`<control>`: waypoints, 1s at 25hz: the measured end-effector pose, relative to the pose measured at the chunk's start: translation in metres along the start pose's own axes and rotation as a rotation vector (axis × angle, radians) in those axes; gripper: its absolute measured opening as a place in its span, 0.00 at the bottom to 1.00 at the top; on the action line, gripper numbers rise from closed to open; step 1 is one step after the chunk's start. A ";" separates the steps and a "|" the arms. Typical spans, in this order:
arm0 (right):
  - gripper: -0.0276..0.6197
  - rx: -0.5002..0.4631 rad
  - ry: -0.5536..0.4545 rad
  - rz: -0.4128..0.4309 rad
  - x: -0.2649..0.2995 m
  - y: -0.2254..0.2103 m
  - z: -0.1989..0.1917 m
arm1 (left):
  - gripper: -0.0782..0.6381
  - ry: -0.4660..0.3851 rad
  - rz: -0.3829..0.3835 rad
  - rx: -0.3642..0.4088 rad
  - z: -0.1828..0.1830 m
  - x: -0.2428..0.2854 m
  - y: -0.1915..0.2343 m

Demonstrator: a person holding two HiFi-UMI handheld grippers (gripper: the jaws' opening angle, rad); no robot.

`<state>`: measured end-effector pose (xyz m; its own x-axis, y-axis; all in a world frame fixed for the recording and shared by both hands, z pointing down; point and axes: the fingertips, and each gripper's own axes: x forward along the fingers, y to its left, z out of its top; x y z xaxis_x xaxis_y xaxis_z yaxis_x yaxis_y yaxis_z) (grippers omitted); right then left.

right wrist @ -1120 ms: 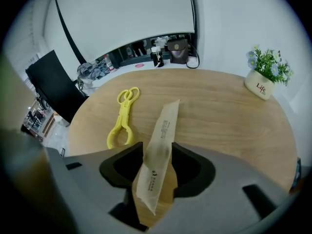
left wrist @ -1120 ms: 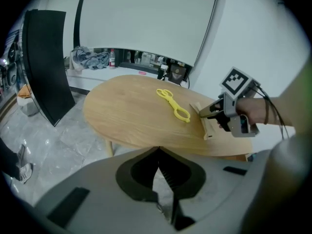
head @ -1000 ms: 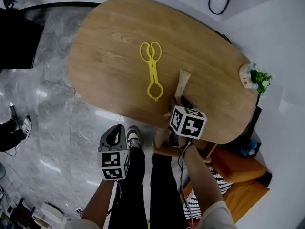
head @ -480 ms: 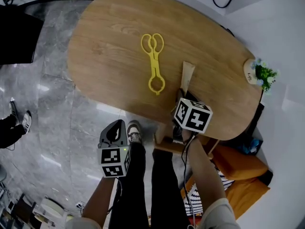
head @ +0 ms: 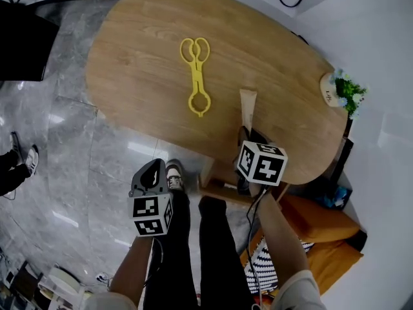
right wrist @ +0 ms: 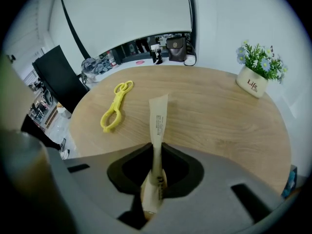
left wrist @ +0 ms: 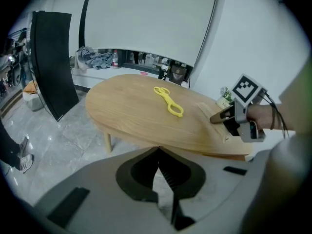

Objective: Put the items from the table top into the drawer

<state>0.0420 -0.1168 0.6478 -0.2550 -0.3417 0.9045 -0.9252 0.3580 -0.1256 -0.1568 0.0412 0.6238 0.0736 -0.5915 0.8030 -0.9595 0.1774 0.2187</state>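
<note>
our right gripper's (right wrist: 155, 162) jaws, wide a second ago, are closing on the paper packet (right wrist: 158, 116) at the desk's (head: 142, 63) near edge, so we judge it ready to lift. the left gripper's (left wrist: 158, 152) jaws sit together, empty.

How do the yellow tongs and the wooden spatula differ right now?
The yellow tongs lie untouched mid-table; the wooden spatula has its handle between the right gripper's closing jaws at the near edge. The tongs are bright yellow with ring loops; the spatula is plain beige and flat. Both are long, slim and on the table.
</note>
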 end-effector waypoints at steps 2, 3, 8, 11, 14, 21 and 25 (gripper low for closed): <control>0.11 -0.018 0.001 0.018 -0.011 -0.005 -0.009 | 0.12 -0.006 0.002 -0.009 -0.004 -0.004 -0.010; 0.11 -0.028 0.001 0.030 -0.016 -0.007 -0.014 | 0.12 -0.009 0.003 -0.011 -0.006 -0.006 -0.016; 0.11 -0.096 0.017 0.092 -0.042 -0.018 -0.040 | 0.12 -0.020 0.008 -0.012 -0.018 -0.013 -0.048; 0.11 -0.139 0.034 0.135 -0.055 -0.025 -0.057 | 0.12 -0.020 0.009 -0.029 -0.027 -0.015 -0.066; 0.10 -0.192 0.050 0.179 -0.068 -0.032 -0.073 | 0.12 -0.023 0.021 -0.041 -0.033 -0.017 -0.081; 0.10 -0.409 0.148 0.340 -0.094 -0.028 -0.131 | 0.12 -0.014 0.037 -0.043 -0.050 -0.019 -0.108; 0.10 -0.614 0.214 0.381 -0.106 -0.027 -0.168 | 0.12 -0.004 0.037 -0.039 -0.060 -0.019 -0.121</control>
<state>0.1414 0.0553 0.6242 -0.4077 0.0565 0.9114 -0.4451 0.8592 -0.2524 -0.0258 0.0783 0.6153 0.0376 -0.5869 0.8088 -0.9502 0.2295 0.2108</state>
